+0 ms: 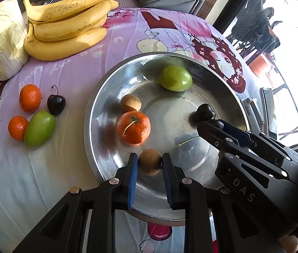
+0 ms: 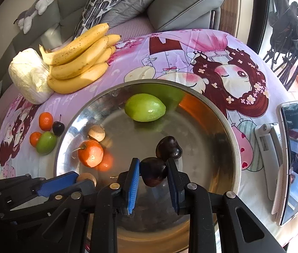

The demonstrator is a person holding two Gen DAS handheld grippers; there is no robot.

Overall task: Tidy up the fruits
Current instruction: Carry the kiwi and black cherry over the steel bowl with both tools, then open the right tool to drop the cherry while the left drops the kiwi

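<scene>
A small tan round fruit (image 1: 150,162) is pinched between the blue pads of the left gripper (image 1: 150,164), over the near edge of the steel bowl (image 1: 106,88). A dark cherry (image 2: 153,171) is pinched in the right gripper (image 2: 153,174), also over the bowl. Just beyond the right gripper's tips a second dark cherry (image 2: 169,148) is seen, close behind the held one; whether the two touch cannot be told.

Ahead of the left gripper, inside the bowl, an orange tangerine (image 1: 133,127) with a stem and another tan fruit (image 1: 130,103) lie close together, and a green fruit (image 1: 175,78) rests at the far side. The right gripper is seen to the right of the left one, its tips reaching into the bowl.

To the left of the bowl, on the printed pink cloth (image 1: 68,80), two small tangerines (image 1: 30,98), a green fruit (image 1: 39,129) and a cherry (image 1: 56,103) are clustered. Farther off, a bunch of bananas (image 1: 68,21) lies beside a pale cabbage (image 1: 1,40). A phone on a stand (image 2: 294,158) is placed to the right of the bowl.
</scene>
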